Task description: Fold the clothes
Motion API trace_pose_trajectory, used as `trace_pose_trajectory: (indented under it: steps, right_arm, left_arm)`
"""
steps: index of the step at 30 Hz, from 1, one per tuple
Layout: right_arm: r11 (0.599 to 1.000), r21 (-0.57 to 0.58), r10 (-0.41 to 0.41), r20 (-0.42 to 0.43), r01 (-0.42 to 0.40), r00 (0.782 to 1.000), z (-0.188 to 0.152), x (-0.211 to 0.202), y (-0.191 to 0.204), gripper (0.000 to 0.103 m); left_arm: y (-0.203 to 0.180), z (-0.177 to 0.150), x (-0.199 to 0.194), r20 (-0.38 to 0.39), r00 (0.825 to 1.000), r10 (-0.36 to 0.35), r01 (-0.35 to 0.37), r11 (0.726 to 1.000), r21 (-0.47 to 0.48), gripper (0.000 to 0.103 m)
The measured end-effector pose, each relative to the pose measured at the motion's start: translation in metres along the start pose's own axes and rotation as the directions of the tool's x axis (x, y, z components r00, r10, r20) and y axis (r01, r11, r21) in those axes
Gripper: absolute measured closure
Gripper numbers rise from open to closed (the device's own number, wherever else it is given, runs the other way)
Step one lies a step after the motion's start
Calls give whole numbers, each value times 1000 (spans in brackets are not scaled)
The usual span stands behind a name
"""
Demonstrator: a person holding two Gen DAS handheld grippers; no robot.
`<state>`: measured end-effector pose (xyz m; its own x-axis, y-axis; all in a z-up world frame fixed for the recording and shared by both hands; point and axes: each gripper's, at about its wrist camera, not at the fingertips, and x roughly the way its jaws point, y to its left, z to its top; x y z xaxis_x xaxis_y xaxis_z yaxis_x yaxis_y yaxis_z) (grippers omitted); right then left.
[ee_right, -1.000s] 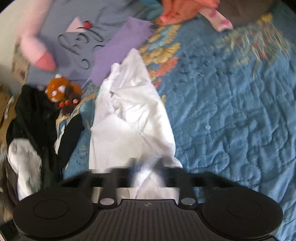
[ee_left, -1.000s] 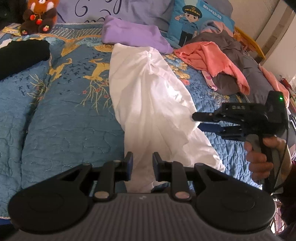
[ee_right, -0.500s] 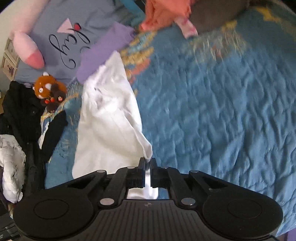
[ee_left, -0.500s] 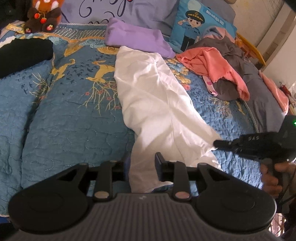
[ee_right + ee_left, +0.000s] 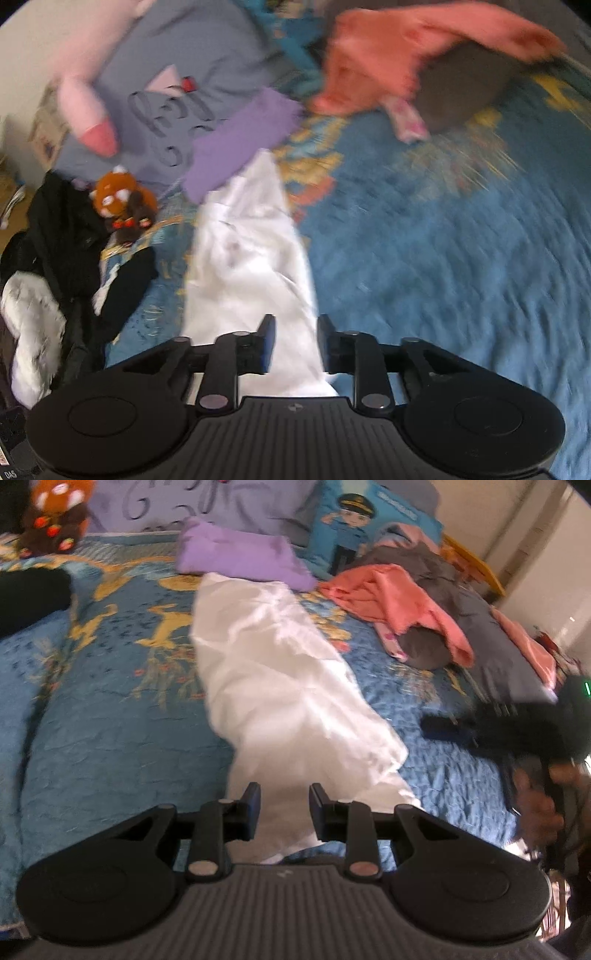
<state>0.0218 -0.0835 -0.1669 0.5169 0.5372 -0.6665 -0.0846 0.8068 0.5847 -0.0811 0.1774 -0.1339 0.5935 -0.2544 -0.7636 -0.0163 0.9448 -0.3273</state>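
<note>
Clothes-strewn blue quilted bedspread [image 5: 110, 746]

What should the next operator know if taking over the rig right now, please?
Left gripper: open, holding nothing, over the near end of the white garment.
Right gripper: open, empty, also at the near end.
The garment lies lengthwise on the blue quilt, in a long, narrow shape.
Left: grasp it and finish folding; the coral garment and purple one wait further back.

garment [image 5: 280, 686] lies on bedspread [image 5: 110, 738], pillows [image 5: 229, 502] behind.
</note>
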Motion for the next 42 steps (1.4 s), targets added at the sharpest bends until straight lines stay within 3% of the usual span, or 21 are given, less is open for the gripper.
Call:
trace_pose_trajectory:
  steps: [4,8,13,16,20,22,23,25,28,34,37,42]
  right_arm:
    - [988,-149,35,4,-34,999,34,29,40,64]
    - [967,-254,17,-3,-18,1000,73,71,74,60]
    - [940,-324,82,-94,-108,992,100,128,107,59]
    - [914,-384,73,-157,-129,985,101,167,120,59]
    - [813,-579,-141,-96,59,985,89,212,132,59]
    - [746,-657,-206,-66,113,976,84,227,133,50]
    - [732,-673,-220,-81,110,972,84,232,131,49]
    - [740,-667,-196,-84,91,977,88,227,131,50]
    - [788,-613,-124,-59,62,991,97,199,125,55]
    - [909,-417,-24,10,26,1000,103,111,84,55]
    - [932,-362,-27,-8,22,1000,78,67,53,54]
    - [950,-313,-35,-114,-2,993,15,20,9,51]
  left_arm:
    - [-17,2,8,2,1000,-2,1,996,87,72]
    - [-27,9,19,5,1000,4,-4,990,142,72]
    - [-28,20,36,-26,1000,6,-1,987,163,67]
    - [-19,22,51,-88,993,83,-69,986,150,66]
    - [-5,20,63,-151,978,142,-125,985,118,66]
    - [-3,19,67,-166,973,161,-142,982,122,66]
    - [-4,18,69,-170,970,172,-151,980,132,65]
    - [-6,16,70,-169,968,186,-160,975,153,64]
    - [-9,14,69,-159,969,190,-164,973,165,64]
    - [-2,18,34,-52,994,93,-87,991,99,62]
    - [13,20,15,12,997,79,-79,996,36,58]
    - [49,22,0,2,996,86,-85,988,-127,57]
